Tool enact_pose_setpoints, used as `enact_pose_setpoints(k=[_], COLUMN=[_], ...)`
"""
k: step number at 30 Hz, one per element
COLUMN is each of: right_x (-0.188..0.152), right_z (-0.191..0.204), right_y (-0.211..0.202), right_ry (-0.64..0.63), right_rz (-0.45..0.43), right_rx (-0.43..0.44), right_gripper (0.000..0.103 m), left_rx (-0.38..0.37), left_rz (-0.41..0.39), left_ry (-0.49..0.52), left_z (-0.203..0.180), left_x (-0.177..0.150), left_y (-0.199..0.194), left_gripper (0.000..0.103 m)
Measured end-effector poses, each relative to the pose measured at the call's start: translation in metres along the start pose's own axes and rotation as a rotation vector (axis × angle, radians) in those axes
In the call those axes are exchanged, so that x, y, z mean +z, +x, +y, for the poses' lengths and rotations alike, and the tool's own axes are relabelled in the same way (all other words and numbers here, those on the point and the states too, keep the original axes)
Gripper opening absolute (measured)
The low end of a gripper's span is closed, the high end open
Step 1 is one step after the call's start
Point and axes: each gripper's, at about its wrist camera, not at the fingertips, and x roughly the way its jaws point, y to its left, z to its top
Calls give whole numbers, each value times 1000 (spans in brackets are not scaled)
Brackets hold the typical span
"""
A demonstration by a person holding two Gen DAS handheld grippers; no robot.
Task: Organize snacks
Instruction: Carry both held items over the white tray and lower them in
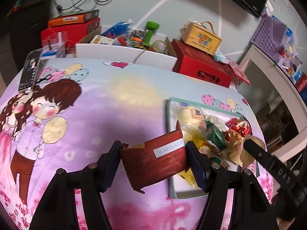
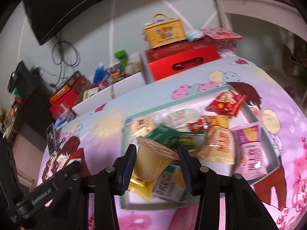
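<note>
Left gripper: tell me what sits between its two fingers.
A dark red snack packet with a white date label, clamped between the left gripper pads, in the left wrist view.

Bright indoor light, fisheye-bent edges, motion blur throughout.

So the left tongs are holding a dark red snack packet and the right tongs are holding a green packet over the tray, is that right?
Not quite. The left tongs do hold the dark red snack packet, but the right tongs hold a pale yellow pudding cup over the tray, as the right wrist view shows.
</note>
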Motion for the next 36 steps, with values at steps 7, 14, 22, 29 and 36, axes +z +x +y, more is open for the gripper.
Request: enact_pose_setpoints(k=[7, 14, 22, 29, 36], right_x=[7, 11, 11, 10, 9], right_z=[-36, -63, -80, -80, -78], right_y=[-4, -3, 3, 10, 14], right_ry=[83, 137, 166, 159, 154], right_rz=[-12, -15, 5, 32, 50], right_rx=[-49, -93, -115, -111, -111], right_gripper=[48, 48, 48, 48, 48], left_rx=[-39, -74, -109, -114, -122], left_rz=[13, 34, 56, 54, 26], left_ry=[108, 204, 317, 376, 401], left_z=[-37, -74, -113, -126, -130], left_x=[-6, -14, -23, -28, -27], left_y=[9, 23, 41, 52, 52], left_gripper=[69, 69, 69, 69, 69])
